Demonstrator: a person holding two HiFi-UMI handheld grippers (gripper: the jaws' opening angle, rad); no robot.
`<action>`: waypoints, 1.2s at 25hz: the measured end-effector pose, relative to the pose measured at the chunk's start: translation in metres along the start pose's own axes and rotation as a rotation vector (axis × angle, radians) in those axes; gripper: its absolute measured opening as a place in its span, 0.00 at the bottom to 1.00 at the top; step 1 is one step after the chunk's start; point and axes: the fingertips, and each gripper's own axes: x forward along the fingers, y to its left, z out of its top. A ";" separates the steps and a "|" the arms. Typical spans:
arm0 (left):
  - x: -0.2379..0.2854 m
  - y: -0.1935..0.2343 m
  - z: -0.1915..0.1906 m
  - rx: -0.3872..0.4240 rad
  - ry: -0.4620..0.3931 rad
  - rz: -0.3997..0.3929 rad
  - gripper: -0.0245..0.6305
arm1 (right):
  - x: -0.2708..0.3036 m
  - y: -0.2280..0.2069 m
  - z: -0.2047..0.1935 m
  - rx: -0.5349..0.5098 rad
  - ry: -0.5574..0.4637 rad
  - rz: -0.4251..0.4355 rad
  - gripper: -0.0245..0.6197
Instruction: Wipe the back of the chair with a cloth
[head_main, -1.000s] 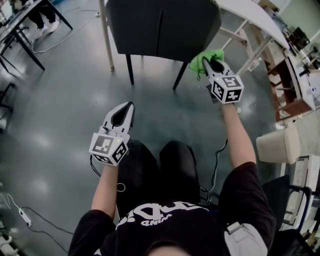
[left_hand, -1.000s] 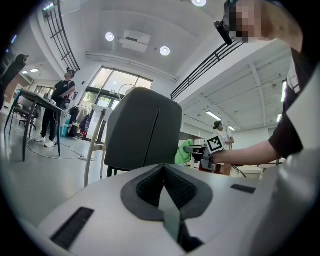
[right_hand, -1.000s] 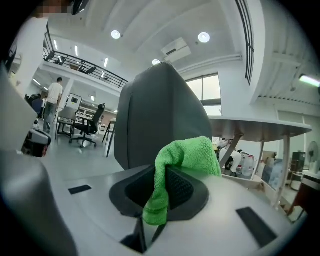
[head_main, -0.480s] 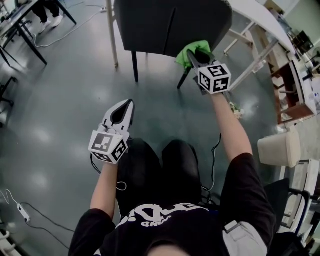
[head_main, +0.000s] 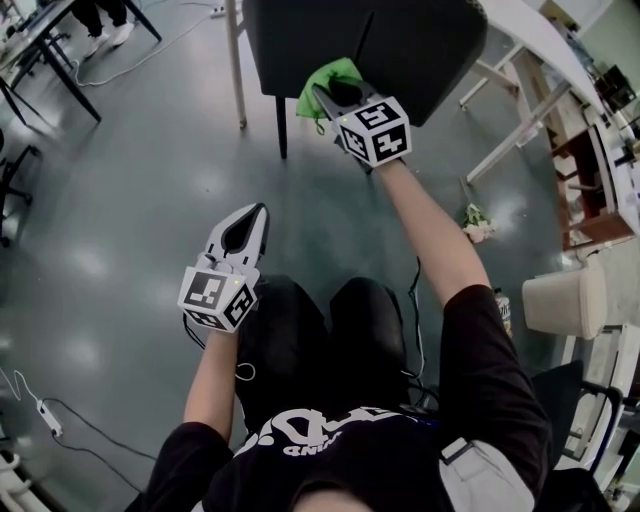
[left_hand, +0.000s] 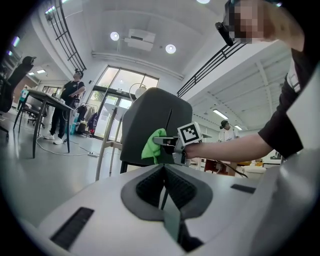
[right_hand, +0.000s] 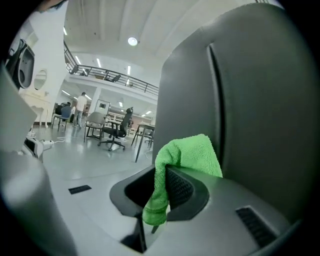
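Cloth clamped in right gripper, against chair back ahead.
Wiping likely mid-way; left gripper closed, empty.

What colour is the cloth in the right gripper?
The cloth is bright green, clearest in the right gripper view.

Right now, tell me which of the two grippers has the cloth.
The right gripper: its jaws pinch the green cloth up at the dark chair back. The left gripper hangs lower, jaws together, with nothing between them.
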 end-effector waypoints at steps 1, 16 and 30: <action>-0.001 0.002 -0.001 -0.003 0.002 0.002 0.04 | 0.009 0.009 0.003 -0.002 -0.003 0.018 0.11; -0.002 0.004 -0.006 -0.018 0.007 -0.001 0.04 | 0.029 0.064 0.000 -0.011 -0.010 0.119 0.11; 0.002 -0.011 -0.013 -0.014 0.010 -0.044 0.04 | -0.105 -0.054 -0.074 0.084 0.053 -0.200 0.11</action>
